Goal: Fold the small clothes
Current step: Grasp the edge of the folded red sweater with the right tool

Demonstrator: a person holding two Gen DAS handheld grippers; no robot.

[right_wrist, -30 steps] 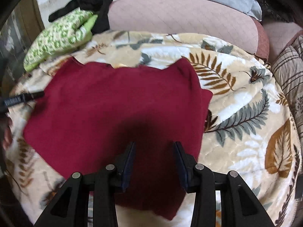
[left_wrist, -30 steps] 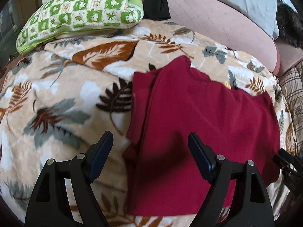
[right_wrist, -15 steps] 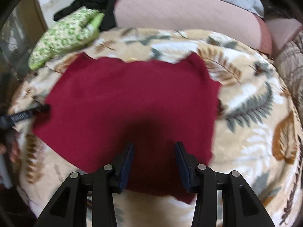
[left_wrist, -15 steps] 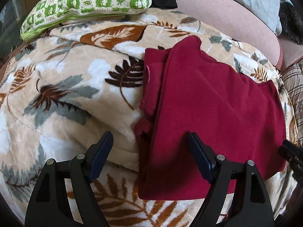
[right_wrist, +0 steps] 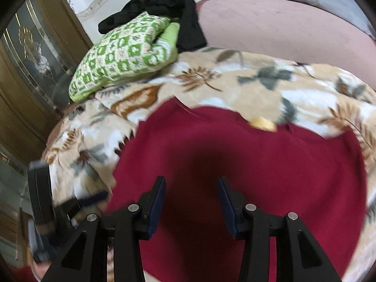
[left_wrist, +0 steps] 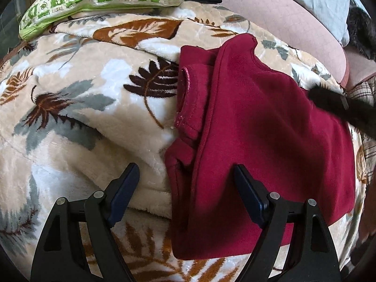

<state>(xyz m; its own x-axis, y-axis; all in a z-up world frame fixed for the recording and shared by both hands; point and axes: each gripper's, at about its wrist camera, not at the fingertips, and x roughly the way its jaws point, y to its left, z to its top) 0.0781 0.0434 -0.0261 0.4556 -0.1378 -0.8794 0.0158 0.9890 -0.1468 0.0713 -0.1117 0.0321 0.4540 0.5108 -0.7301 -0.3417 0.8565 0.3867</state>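
A dark red shirt (left_wrist: 270, 141) lies flat on a leaf-print blanket (left_wrist: 82, 117), its left sleeve (left_wrist: 185, 98) folded in along the left side. My left gripper (left_wrist: 185, 171) stands wide open just above the shirt's folded left edge, with nothing gripped. In the right wrist view the shirt (right_wrist: 258, 164) fills the lower middle. There my right gripper (right_wrist: 190, 181) hangs over it, partly open, with nothing between its pads. The right gripper (left_wrist: 329, 103) also shows as a dark blur over the shirt's far right corner, and the left gripper (right_wrist: 40, 188) blurs at the left edge.
A green patterned pillow (right_wrist: 122, 56) and a black garment (right_wrist: 164, 4) lie at the blanket's far left. A pink cushioned backrest (left_wrist: 293, 23) runs behind, and a plaid cloth (left_wrist: 366, 89) sits at the right. A wooden glass-front cabinet (right_wrist: 28, 70) stands at the left.
My right gripper has swung sideways over the shirt, so the pillow and cabinet now fill its view. The left gripper has sunk closer to the shirt's left edge. Both jaws look unchanged.
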